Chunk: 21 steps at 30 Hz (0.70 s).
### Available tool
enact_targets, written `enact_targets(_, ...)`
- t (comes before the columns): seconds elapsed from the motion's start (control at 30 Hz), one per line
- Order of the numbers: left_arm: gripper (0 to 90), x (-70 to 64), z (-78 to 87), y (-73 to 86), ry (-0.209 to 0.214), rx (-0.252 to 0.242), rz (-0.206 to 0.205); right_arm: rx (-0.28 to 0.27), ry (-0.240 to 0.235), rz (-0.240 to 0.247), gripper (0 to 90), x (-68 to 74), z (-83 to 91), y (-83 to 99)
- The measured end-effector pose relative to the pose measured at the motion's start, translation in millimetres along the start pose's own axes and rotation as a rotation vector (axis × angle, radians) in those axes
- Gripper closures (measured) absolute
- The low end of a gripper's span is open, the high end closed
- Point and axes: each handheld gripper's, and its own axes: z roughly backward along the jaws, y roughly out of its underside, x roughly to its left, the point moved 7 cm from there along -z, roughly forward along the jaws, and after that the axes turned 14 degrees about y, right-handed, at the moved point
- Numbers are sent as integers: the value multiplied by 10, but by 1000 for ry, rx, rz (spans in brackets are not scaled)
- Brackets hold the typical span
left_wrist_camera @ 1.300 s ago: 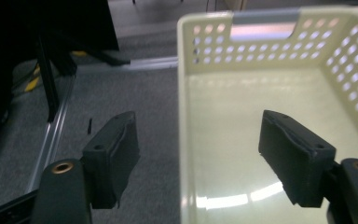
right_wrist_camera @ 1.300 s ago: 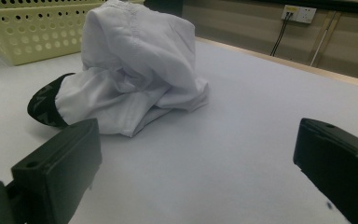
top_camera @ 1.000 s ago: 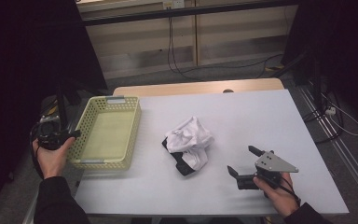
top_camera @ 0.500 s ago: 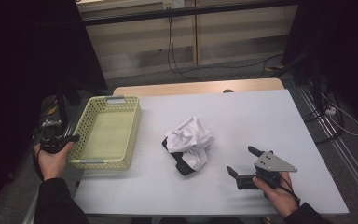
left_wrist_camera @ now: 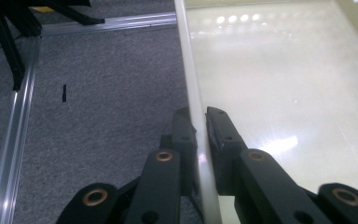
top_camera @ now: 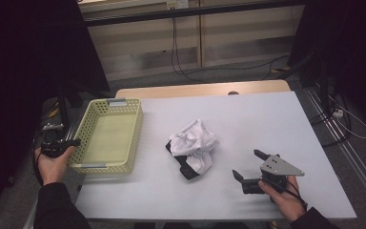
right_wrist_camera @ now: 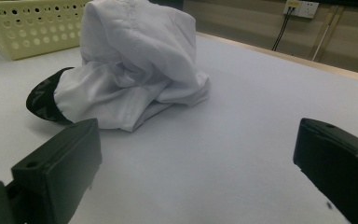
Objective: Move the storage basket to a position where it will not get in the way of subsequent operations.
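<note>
Left tongs (left_wrist_camera: pixel 200 123) pinch the basket (top_camera: pixel 107 136) rim at the desk (top_camera: pixel 248 119) edge; right tongs (top_camera: pixel 251 165) gape wide, bare desk between them and the basket-side garment (top_camera: pixel 193 145).

A crumpled white garment (top_camera: pixel 193 142) (black at its lower edge) lies mid-frame on the pale worktop (top_camera: pixel 267 129); cables (top_camera: pixel 186 71) trail across the grey floor (top_camera: pixel 162 78) at top.

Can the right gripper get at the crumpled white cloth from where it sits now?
Probably yes. The right gripper rests on the table with its jaws wide open and facing the white cloth, and only bare tabletop lies between them.
</note>
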Motion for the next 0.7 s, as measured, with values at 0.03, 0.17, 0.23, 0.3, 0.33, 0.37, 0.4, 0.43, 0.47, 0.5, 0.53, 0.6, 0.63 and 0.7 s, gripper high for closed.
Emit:
enact_targets(0.03, 830, 0, 8, 7, 0, 8, -5, 0, 0, 0, 5, 0, 0, 0)
enact_targets(0.17, 829, -9, 18, 22, 2, 9, 2, -1, 1, 1, 5, -4, 0, 1)
enact_targets(0.23, 829, -8, 27, 31, -8, 9, -4, 0, 2, 0, 5, -4, 1, 2)
enact_targets(0.3, 828, -17, 42, 44, -12, 9, -11, 0, 1, 1, 5, -5, 2, 1)
enact_targets(0.33, 828, -19, 60, 56, -9, 23, -18, -1, 1, 1, 5, -6, 2, 0)
enact_targets(0.37, 827, -25, 66, 64, -6, 17, -8, 0, 2, -1, 5, -6, 1, 1)
enact_targets(0.4, 827, -23, 74, 76, -4, 21, -13, -1, 2, 1, 5, -6, 1, 0)
enact_targets(0.43, 827, -20, 78, 80, -1, 13, -11, -1, 1, 2, 5, -3, 2, 0)
enact_targets(0.47, 826, -21, 85, 86, 4, 14, -9, -1, 0, 3, 5, -1, 3, 0)
enact_targets(0.5, 827, -23, 88, 91, 2, 16, -11, -1, 0, 3, 5, 0, 4, 0)
enact_targets(0.53, 826, -28, 90, 93, 3, 18, -12, -1, 0, 3, 5, 0, 4, -1)
enact_targets(0.6, 825, -27, 98, 93, 1, 18, -16, -1, 1, 3, 5, -2, 3, -1)
enact_targets(0.63, 825, -33, 100, 100, 2, 18, -14, -1, 1, 3, 5, -2, 2, -1)
enact_targets(0.7, 824, -34, 115, 114, 9, 25, -9, -1, 1, 1, 5, -4, 1, 0)
